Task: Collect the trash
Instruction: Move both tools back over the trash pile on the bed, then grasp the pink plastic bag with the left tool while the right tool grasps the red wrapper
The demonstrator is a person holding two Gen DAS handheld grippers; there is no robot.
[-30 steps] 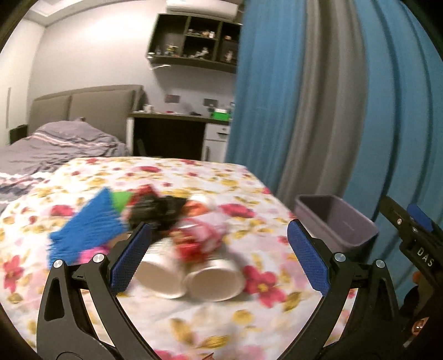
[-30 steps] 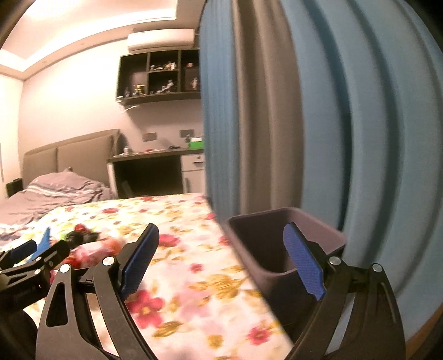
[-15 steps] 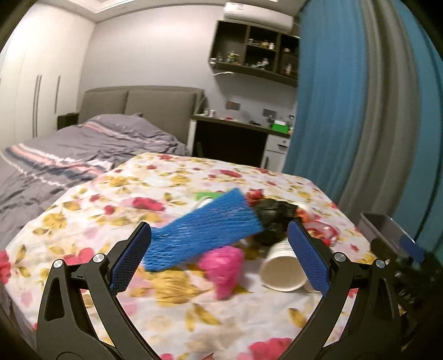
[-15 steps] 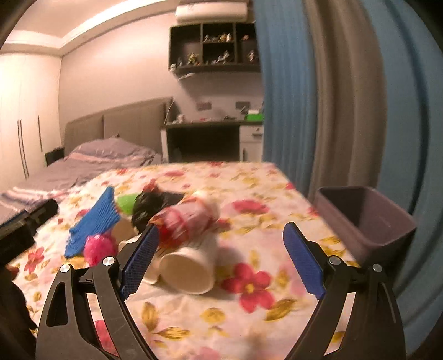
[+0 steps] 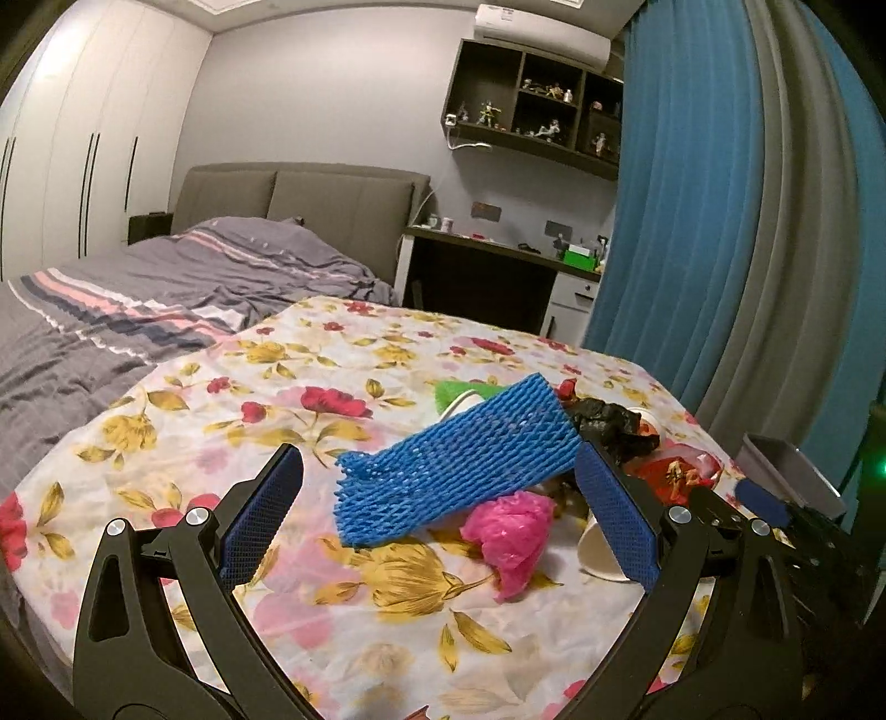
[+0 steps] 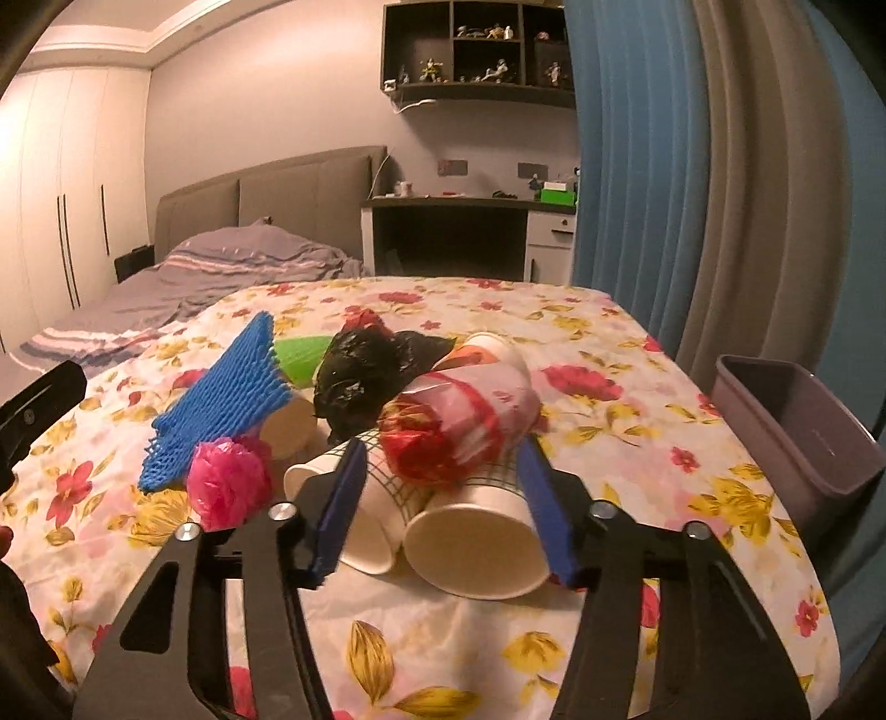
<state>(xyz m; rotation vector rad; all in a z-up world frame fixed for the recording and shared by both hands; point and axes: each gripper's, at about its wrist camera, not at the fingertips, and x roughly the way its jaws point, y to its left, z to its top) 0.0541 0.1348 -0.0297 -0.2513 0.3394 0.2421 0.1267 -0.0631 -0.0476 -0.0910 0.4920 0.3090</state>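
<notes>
A heap of trash lies on the flowered table [image 5: 183, 421]. It holds a blue foam net [image 5: 454, 465] [image 6: 221, 399], a pink bag wad [image 5: 512, 531] [image 6: 230, 482], a black bag wad [image 5: 614, 423] [image 6: 365, 376], a red-and-clear plastic bag [image 6: 448, 426] and several white paper cups [image 6: 476, 537]. My left gripper [image 5: 437, 515] is open, with the blue net just beyond its fingers. My right gripper [image 6: 443, 498] has narrowed around the red plastic bag and a paper cup; whether its pads press them I cannot tell.
A grey-purple bin [image 6: 797, 426] [image 5: 786, 471] stands at the table's right edge beside the blue and grey curtain [image 6: 720, 183]. A bed [image 5: 138, 299] lies to the left. A desk [image 6: 470, 221] and wall shelf [image 6: 476, 50] stand behind.
Both grippers swung left from the bin to the trash heap. The right gripper's fingers have narrowed around the red bag and cup. The left gripper stayed open.
</notes>
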